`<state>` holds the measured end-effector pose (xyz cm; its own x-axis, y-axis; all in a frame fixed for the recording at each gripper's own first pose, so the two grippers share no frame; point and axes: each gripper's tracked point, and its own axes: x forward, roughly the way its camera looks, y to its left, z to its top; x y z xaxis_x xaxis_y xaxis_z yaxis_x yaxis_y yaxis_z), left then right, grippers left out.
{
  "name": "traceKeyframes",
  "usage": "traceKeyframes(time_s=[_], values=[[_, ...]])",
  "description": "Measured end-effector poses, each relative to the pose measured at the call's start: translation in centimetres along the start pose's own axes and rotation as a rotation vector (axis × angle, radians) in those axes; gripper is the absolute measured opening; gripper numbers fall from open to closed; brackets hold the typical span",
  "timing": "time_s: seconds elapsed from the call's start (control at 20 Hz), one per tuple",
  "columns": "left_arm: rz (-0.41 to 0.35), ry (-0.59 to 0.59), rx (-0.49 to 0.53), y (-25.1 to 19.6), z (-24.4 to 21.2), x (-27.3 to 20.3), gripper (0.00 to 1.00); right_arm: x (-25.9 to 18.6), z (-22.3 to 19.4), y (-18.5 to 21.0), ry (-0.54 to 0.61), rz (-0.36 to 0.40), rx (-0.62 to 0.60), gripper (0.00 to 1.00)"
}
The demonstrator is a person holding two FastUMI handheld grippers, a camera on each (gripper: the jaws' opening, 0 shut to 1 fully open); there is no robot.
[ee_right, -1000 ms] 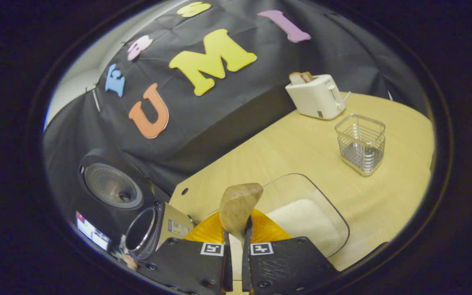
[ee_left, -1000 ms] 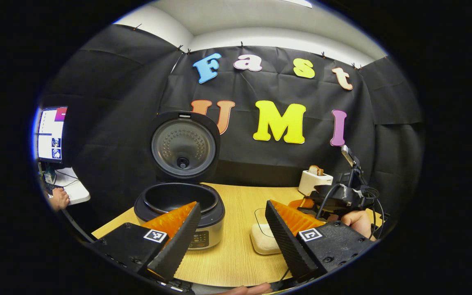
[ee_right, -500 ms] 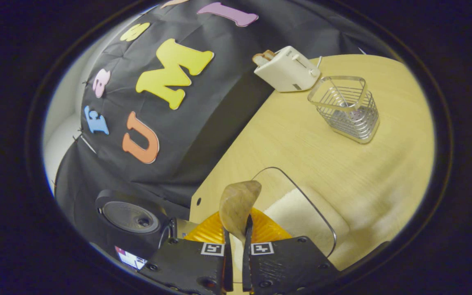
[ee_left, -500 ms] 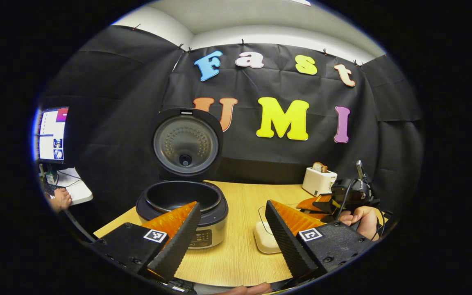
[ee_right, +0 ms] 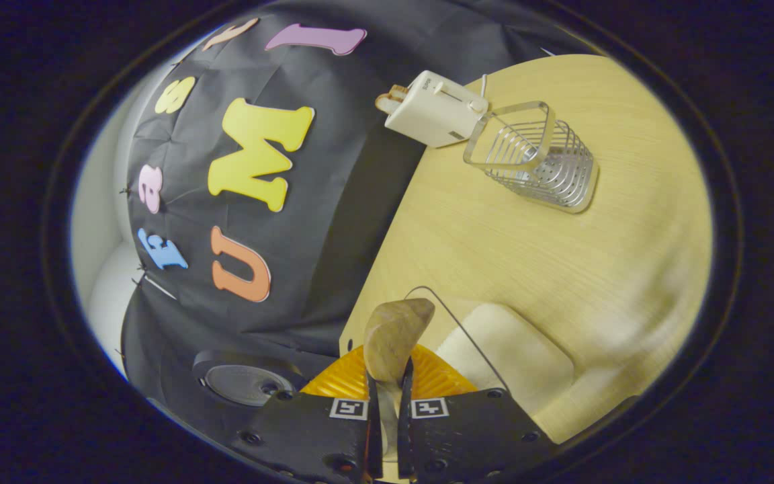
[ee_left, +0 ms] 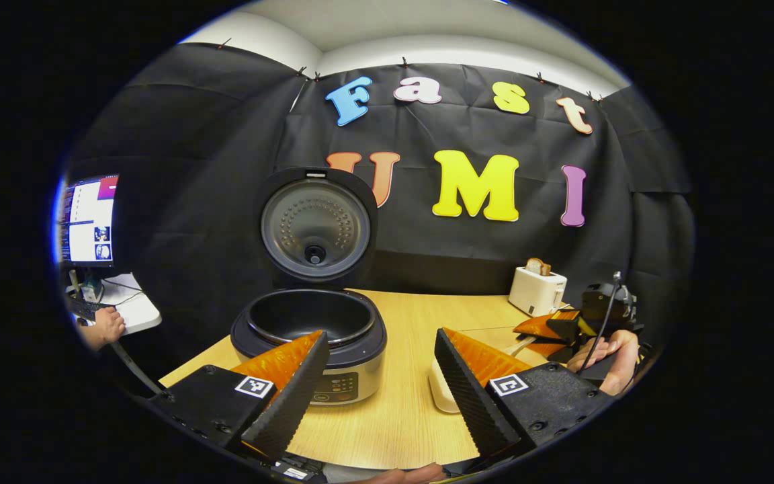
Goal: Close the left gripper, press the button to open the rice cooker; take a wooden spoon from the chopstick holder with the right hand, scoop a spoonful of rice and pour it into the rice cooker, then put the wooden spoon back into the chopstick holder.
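Clamping the wooden spoon (ee_right: 392, 336) by its handle, the right gripper (ee_right: 387, 403) holds the bowl up and forward, just above the glass rice dish (ee_right: 514, 349); the bowl looks empty, so I judge the scoop is not yet made. The left gripper (ee_left: 380, 383) hangs with fingers spread, grasping nothing, near the rice cooker (ee_left: 310, 336), whose lid (ee_left: 315, 225) stands open, so the button step is done. Left: scoop, pour, return the spoon. Farther off, the wire chopstick holder (ee_right: 535, 161) sits beside the toaster (ee_right: 431, 111), with bare table (ee_right: 514, 255) between it and the dish
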<state>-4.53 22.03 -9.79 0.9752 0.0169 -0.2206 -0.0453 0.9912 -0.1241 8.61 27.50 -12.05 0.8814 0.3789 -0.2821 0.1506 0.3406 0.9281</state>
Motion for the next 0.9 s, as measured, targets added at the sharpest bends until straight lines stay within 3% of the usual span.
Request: traceKeyframes(time_s=[0.4, 0.9], values=[[0.030, 0.004, 0.009, 1.2, -0.1, 0.1, 1.00, -2.5, 2.6, 3.0, -0.052, 0.098, 0.125, 0.09], [0.186, 0.008, 0.045, 7.3, -0.2, -0.7, 1.00, -2.6, -1.7, 9.0, 0.065, 0.184, 0.296, 0.08]])
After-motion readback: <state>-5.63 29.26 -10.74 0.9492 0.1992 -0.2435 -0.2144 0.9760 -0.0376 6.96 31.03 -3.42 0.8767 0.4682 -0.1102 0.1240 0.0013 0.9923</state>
